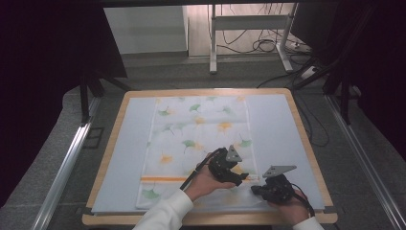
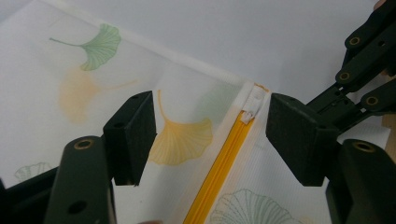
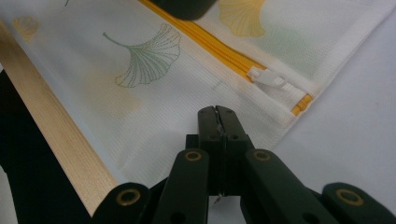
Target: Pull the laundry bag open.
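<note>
White mesh laundry bag with ginkgo-leaf print (image 1: 198, 143) on a pale-blue-covered wooden table (image 1: 275, 124).
Left gripper (image 2: 208, 140) fingers spread over the orange zipper (image 2: 219, 168); right gripper (image 3: 217, 114) fingers pressed together on the bag's fabric; grey floor, cables behind.

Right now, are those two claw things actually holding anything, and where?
The right gripper is shut on the mesh bag, at its fabric near the zipper's end. The left gripper stands open over the zipper, holding nothing.

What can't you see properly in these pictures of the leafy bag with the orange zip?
- High view: the white zip pull is hidden; the left gripper sits over that end of the orange zip.
- Left gripper view: the white mesh bag with ginkgo leaves is cut off by the picture edges.
- Right gripper view: whether the shut right gripper pinches the fabric can't be told.
</note>
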Demonstrator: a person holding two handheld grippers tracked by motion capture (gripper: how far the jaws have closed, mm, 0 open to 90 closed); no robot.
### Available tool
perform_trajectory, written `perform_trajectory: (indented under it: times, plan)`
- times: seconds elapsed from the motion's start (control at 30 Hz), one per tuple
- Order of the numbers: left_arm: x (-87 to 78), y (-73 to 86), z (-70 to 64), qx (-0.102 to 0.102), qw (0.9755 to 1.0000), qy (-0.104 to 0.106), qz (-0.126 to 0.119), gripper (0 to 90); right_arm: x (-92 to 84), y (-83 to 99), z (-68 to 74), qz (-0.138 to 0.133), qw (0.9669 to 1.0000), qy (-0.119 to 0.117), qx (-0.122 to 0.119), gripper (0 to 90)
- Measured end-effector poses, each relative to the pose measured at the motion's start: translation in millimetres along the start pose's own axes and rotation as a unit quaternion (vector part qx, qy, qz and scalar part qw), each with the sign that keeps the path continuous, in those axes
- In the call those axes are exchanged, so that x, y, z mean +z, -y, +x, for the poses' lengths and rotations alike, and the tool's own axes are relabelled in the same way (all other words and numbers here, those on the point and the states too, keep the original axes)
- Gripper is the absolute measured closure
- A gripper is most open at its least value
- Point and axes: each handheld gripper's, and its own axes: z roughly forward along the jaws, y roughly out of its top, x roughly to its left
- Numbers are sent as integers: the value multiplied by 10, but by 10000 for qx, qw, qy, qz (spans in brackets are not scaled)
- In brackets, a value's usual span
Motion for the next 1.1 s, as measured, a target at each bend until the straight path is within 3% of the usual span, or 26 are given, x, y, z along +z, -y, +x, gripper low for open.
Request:
perform_trajectory:
  times: [0.27,0.7,0.97,1.1]
  plan:
    - [70,-5,-12,37,10000,21,84,347,-3,3,5,-5,10000,3,-17,892]
    - [118,8,-36,5,10000,51,3,375,-17,23,14,-16,10000,41,-41,892]
    - [227,4,-74,76,9997,200,92,413,-85,114,19,-68,9999,95,45,892]
    - [296,-3,-104,208,9993,206,216,418,-83,113,17,-70,9999,86,51,893]
